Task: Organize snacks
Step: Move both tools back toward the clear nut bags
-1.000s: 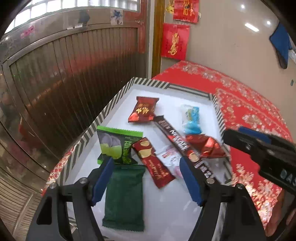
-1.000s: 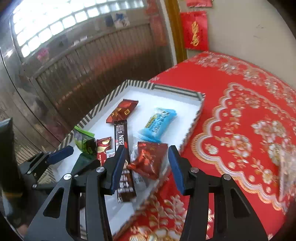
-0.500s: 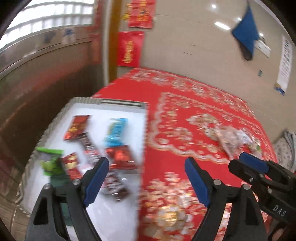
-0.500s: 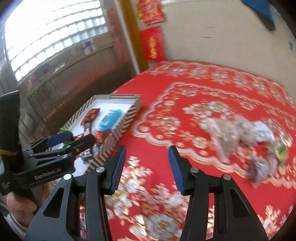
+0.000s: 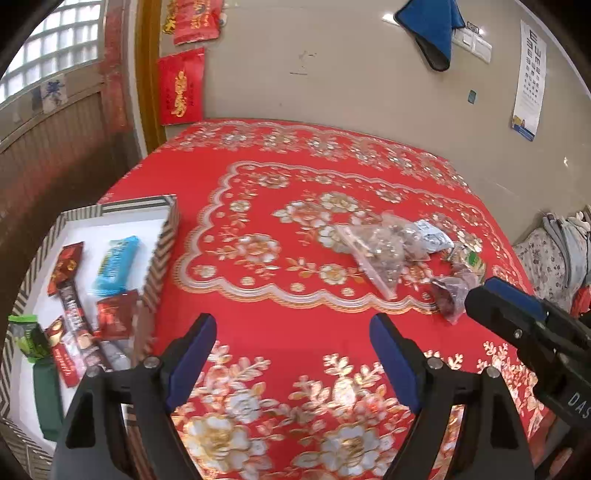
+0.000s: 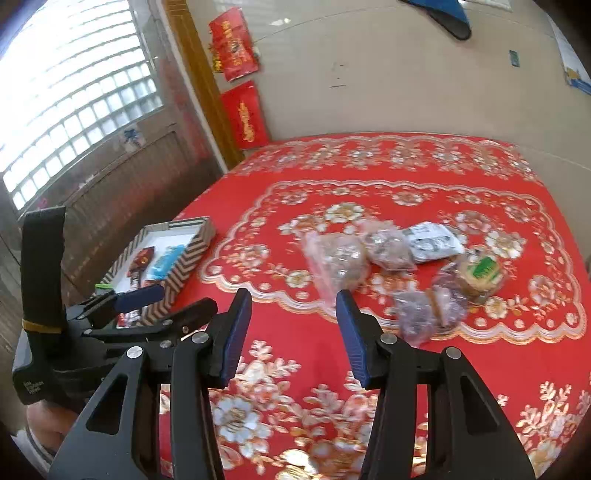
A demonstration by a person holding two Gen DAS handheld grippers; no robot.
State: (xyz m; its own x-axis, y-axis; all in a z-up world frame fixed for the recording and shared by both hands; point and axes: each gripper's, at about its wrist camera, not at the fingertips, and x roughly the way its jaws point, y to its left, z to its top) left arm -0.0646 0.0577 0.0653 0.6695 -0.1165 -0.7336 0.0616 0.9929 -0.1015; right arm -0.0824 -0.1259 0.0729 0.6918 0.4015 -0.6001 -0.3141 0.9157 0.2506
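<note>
Red cloth with gold flowers covers the table [image 5: 295,325]. At its left edge sits a shallow box [image 5: 162,243] with zigzag-striped walls and a white floor; inside lie a green packet [image 5: 26,339], a dark green one [image 5: 46,398], several red wrappers [image 5: 114,317], a long dark bar [image 5: 74,314] and a light blue packet [image 5: 114,262]. Just right of the box, over bare cloth, hangs the left gripper [image 5: 291,354]; its blue-padded jaws have just been opening, stand released, and nothing lies between them. Further right, near the table's middle, a loose heap of clear snack bags [image 6: 388,251] rests on the cloth, with a white printed pouch [image 6: 432,242] and a round pack with a green label [image 6: 482,271] touching it. The right gripper [image 6: 293,334] hovers in front of that heap, jaws apart and empty. A blue cloth [image 5: 432,29] hangs on the beige wall behind.
</note>
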